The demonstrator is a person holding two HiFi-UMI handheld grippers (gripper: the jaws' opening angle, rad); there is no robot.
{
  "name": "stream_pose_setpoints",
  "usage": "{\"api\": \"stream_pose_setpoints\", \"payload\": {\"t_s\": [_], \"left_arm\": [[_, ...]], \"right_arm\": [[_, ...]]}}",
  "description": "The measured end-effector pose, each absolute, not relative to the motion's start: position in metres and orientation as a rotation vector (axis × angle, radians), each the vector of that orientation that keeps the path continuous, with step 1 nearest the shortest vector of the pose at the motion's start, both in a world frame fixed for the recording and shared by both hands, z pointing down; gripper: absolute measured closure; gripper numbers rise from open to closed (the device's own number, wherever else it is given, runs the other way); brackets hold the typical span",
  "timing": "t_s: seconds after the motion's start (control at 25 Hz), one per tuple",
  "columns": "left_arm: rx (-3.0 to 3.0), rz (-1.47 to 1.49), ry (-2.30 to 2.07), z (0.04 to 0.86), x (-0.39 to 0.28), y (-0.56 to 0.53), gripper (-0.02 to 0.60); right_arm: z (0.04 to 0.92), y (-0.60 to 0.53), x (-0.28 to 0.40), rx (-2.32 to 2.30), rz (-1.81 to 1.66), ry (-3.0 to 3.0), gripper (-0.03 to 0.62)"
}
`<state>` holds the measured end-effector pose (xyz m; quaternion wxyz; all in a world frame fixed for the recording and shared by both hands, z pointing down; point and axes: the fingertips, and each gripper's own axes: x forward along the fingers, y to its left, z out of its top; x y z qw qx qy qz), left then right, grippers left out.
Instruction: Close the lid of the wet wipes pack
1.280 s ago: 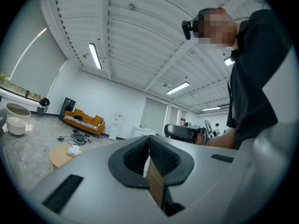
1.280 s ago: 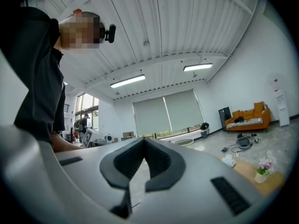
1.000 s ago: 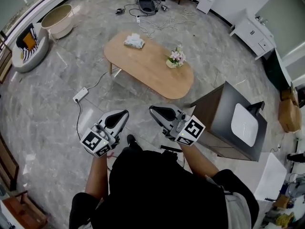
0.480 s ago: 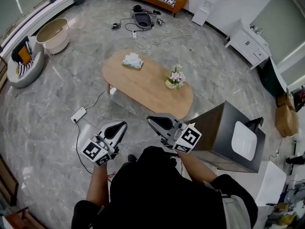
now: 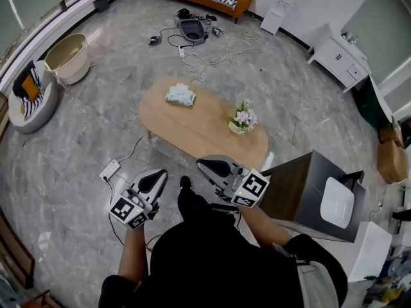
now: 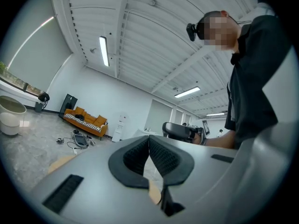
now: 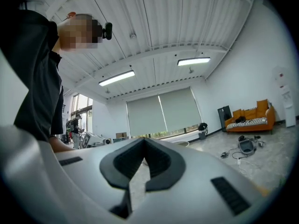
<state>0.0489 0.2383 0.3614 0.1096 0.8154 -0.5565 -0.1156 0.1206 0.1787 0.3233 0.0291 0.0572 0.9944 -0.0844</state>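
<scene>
The wet wipes pack (image 5: 180, 95) is seen only in the head view, on the oval counter (image 5: 212, 133), well apart from both tools. The left hand-held gripper (image 5: 157, 174) and right hand-held gripper (image 5: 204, 166) are shown clenched on nothing in their own views.

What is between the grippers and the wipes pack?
Nothing visible: only floor and bare table lie between the left gripper, the right gripper and the wet wipes pack. The flowers stand off to the side.

The right gripper (image 7: 144, 143) shows jaws together (tips touching), with seemingly an orange sofa (image 7: 250, 117) rightward.
</scene>
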Motion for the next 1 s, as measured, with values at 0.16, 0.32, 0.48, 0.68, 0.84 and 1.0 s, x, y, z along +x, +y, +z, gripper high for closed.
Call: {"api": "stream_pose_setpoints", "payload": {"t_s": [0.16,0.32,0.48,0.68,0.84,1.0], "left_arm": [[2.4,-0.293,-1.627,0.357,0.017,0.183,0.566],[2.415,-0.286,-1.617,0.345,-0.016,0.13,0.566],[2.407,-0.28,-1.622,0.341,-0.045,0.082,0.566],[2.374,-0.298,-1.64,0.349,-0.084,0.04,0.566],[2.375,-0.277,-1.631,0.356,-0.113,0.012,0.566],[2.394,-0.259,-1.586,0.365,-0.146,-0.022,0.566]], "right_arm": [[0.321,0.121,0.084,0.176,-0.283,3.047,0.584],[0.315,0.066,0.052,0.181,-0.275,3.033,0.584],[0.316,0.016,0.028,0.176,-0.281,3.03,0.583],[0.325,-0.025,0.0,0.179,-0.298,3.037,0.583],[0.331,-0.05,-0.02,0.157,-0.321,3.037,0.583],[0.344,-0.08,-0.046,0.1,-0.34,3.052,0.583]]}}
